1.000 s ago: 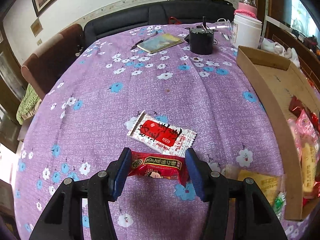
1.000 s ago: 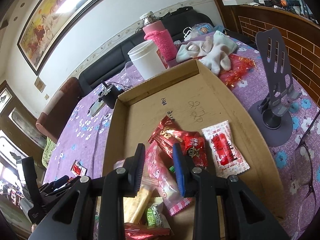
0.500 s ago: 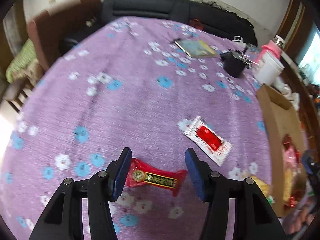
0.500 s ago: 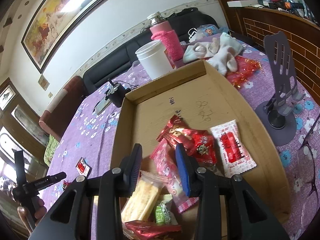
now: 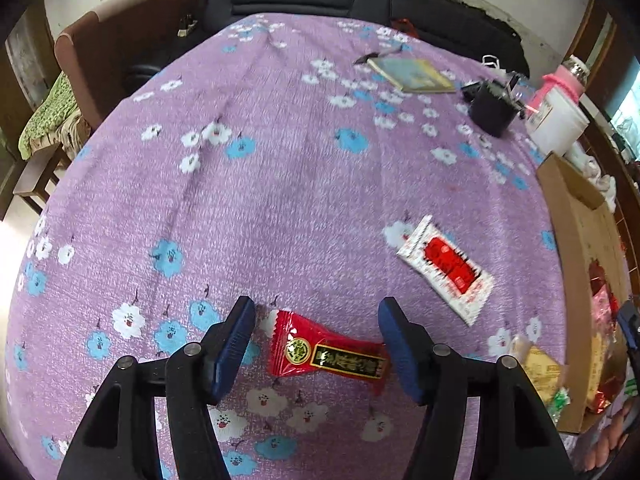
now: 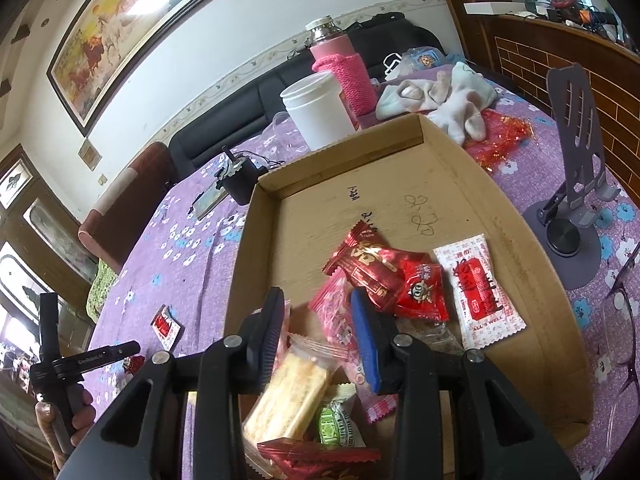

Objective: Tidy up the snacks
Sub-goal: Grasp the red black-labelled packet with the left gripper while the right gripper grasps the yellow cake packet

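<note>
Purple cloth (image 5: 280,184), two loose packets (image 5: 326,354) (image 5: 446,264)

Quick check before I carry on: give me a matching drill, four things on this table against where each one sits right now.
Things:
1. red snack packet
2. white packet with red label
3. sponge cake in clear wrap
4. white jar

Places:
A. standing on the cloth beyond the box's far wall
B. on the cloth between the left tool's opening fingers
C. on the cloth, between the red packet and the cardboard box
D. inside the box, near end

Pairs: 1-B, 2-C, 3-D, 4-A
</note>
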Motion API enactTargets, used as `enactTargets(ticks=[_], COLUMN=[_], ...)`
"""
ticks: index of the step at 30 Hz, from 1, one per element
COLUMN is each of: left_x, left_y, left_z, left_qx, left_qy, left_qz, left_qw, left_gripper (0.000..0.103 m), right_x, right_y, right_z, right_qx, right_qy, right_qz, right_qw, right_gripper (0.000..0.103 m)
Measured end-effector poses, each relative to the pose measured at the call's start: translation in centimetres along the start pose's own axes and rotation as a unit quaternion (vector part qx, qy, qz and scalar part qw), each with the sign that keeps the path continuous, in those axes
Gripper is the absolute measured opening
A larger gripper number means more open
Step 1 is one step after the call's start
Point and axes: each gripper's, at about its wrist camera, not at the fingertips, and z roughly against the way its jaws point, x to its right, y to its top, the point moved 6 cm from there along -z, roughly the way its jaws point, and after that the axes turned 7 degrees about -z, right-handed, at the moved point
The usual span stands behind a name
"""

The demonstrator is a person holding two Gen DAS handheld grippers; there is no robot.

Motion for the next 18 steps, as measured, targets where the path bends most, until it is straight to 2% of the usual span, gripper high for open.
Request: enactTargets(ticks=[5,10,14,18], left_x=[-0.2,0.4,-0.3,0.8], left_y=[-1.8,-5.9,-5.6,-4.2], left_z=[0.8,3.4,3.6,2.3], left_qx=[-0.023,-0.037,-0.016,-0.023], left_qy=[-0.051,-0.105,-0.043,-0.044], left_qz=[0.006,-0.042,-0.027,-0.020], left_qw=[0.9984,0.9929,0.9986,0.9986], left_gripper=[0.068,0.068,0.068,0.068], right_x=[0.1,-0.3,-0.8,-1.8], right_y=[0.0,0.0,-0.2,-0.4], right_z=[-0.1,0.3,0.3,0.6], right_qx=[-0.004,-0.002,-0.006,-0.002], right_qy=[0.006,0.017,0.025,0.035], right_qz=[-0.006,-0.007,-0.004,0.015], right_qw=[1.000,1.000,1.000,0.999], right_gripper=[0.034,0.037,0.037,0.038])
